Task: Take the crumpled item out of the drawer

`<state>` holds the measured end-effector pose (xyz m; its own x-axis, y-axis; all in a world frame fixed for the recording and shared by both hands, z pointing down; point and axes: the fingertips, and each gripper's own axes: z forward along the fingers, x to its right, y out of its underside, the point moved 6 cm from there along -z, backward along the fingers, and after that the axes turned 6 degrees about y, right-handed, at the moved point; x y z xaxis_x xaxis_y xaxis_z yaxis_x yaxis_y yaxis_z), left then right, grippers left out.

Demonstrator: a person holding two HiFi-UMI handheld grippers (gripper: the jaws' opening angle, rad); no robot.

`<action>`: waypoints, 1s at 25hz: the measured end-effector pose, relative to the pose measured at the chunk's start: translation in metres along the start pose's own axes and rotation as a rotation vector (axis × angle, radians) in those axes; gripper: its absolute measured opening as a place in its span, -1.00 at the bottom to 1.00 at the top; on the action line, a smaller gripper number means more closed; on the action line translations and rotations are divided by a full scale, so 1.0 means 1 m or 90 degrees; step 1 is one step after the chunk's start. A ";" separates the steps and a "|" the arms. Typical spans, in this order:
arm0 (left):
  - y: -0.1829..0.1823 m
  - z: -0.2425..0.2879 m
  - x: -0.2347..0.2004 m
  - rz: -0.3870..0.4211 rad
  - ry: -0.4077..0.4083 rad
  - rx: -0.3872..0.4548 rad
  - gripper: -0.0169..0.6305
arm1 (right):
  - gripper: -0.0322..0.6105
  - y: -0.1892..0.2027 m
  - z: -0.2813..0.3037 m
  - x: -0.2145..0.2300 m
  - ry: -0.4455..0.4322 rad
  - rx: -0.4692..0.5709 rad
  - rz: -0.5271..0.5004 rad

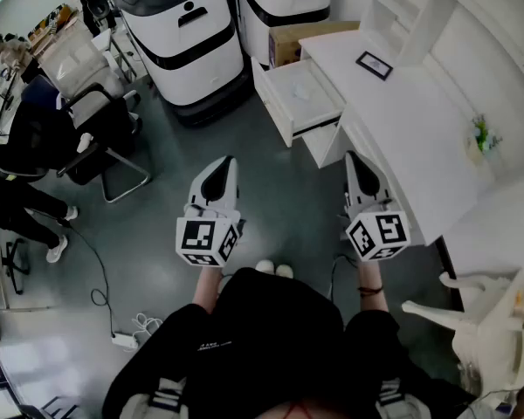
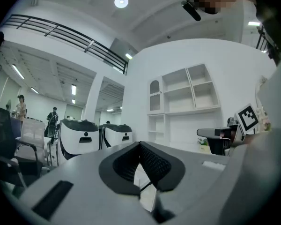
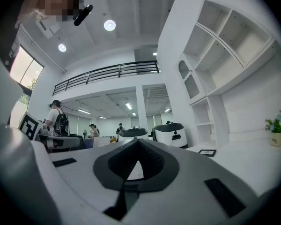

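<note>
head view: pale crumpled item (image 1: 304, 92) lies inside the open drawer (image 1: 278, 110) of the white desk (image 1: 410, 129); left gripper (image 1: 230, 161) and right gripper (image 1: 350, 156) are both near the drawer, clear of it.
left gripper view: jaws pressed together at the tips, nothing between.
right gripper view: jaws pressed together, empty.

You have bright, even light from ceiling lamps (image 3: 109, 25); both gripper views bulge strongly and go black at the corners.
</note>
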<state>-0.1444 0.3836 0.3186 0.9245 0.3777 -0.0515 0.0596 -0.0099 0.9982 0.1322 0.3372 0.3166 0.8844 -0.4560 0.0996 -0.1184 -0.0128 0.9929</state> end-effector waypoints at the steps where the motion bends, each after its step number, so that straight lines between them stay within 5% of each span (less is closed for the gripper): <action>1: 0.000 0.000 0.000 0.000 0.000 0.000 -0.96 | -0.93 0.000 0.000 0.000 0.000 0.000 -0.001; 25: 0.014 0.030 -0.003 -0.009 -0.009 -0.028 -0.96 | -0.93 0.018 0.027 0.026 0.008 -0.011 0.024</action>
<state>-0.1354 0.3544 0.3321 0.9289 0.3645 -0.0651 0.0557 0.0360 0.9978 0.1411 0.3010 0.3356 0.8853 -0.4442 0.1378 -0.1441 0.0198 0.9894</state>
